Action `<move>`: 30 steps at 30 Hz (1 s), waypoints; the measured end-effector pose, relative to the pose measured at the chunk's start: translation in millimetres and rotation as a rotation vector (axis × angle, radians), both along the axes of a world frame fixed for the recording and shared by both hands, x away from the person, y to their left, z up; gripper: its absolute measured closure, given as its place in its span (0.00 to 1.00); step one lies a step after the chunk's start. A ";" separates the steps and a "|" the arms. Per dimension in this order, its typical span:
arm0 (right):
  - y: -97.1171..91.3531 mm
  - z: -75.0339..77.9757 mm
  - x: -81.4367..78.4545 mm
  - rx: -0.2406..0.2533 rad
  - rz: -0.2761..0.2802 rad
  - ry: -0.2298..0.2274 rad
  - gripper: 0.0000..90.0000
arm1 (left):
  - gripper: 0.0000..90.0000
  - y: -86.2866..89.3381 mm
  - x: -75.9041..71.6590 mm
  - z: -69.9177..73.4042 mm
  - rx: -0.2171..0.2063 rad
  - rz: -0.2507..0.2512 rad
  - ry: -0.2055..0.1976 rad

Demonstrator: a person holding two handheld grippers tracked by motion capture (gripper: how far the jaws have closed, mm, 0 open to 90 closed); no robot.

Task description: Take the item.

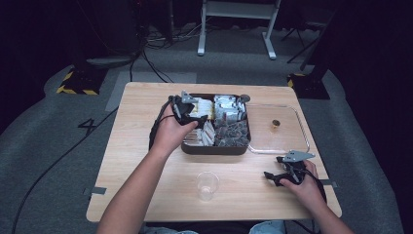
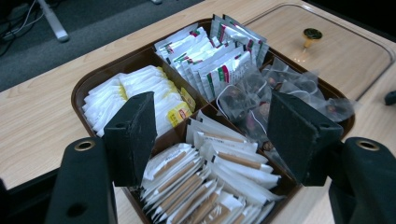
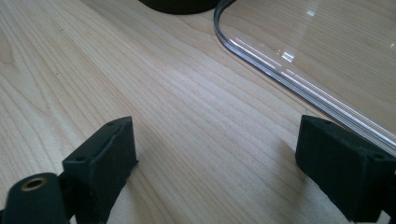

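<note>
A dark brown tray [image 1: 214, 150] with four compartments sits at the table's middle back. It holds white and yellow sachets [image 2: 135, 88], silver packets [image 2: 215, 56], clear tea bags [image 2: 261, 98] and white-and-brown stick packets [image 2: 201, 177]. My left gripper [image 1: 194, 118] hovers over the tray's left side. Its jaws are open above the stick packets [image 2: 210, 126], with nothing between them. My right gripper [image 1: 271, 176] rests low on the table at the front right. It is open and empty [image 3: 215, 154], close to the edge of a clear lid [image 3: 327, 46].
The clear lid [image 1: 287, 141] lies flat right of the tray, with a small brass knob [image 1: 275, 123] on it. A clear plastic cup [image 1: 207, 185] stands upright near the front edge, between the two arms. Bare wood surrounds the cup.
</note>
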State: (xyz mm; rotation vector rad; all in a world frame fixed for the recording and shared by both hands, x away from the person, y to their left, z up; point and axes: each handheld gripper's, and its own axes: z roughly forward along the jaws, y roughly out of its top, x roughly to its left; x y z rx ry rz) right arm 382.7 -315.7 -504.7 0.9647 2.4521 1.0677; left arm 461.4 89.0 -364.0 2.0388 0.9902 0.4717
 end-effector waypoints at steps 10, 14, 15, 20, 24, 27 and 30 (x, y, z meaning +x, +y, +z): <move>-0.1 0.0 0.3 0.000 0.002 0.001 0.14 | 0.38 -14.7 31.1 -16.6 0.026 0.030 0.032; 0.0 0.0 0.4 0.001 0.003 0.001 0.14 | 0.39 -17.2 42.6 -24.5 0.042 0.039 0.049; 0.0 0.1 0.4 0.000 0.003 0.001 0.14 | 0.40 -17.9 44.8 -26.1 0.047 0.041 0.049; 0.3 0.0 1.0 0.002 0.007 0.002 0.14 | 0.42 -23.3 60.2 -37.8 0.078 0.030 0.089; 0.3 0.0 0.9 0.001 0.006 0.002 0.14 | 0.43 -25.4 70.6 -46.6 0.089 0.038 0.115; 0.3 0.0 1.1 0.002 0.008 0.003 0.14 | 0.44 -26.9 79.3 -53.3 0.091 0.037 0.144; 0.3 0.1 1.1 0.002 0.009 0.004 0.14 | 0.46 -28.6 87.2 -60.0 0.100 0.039 0.159</move>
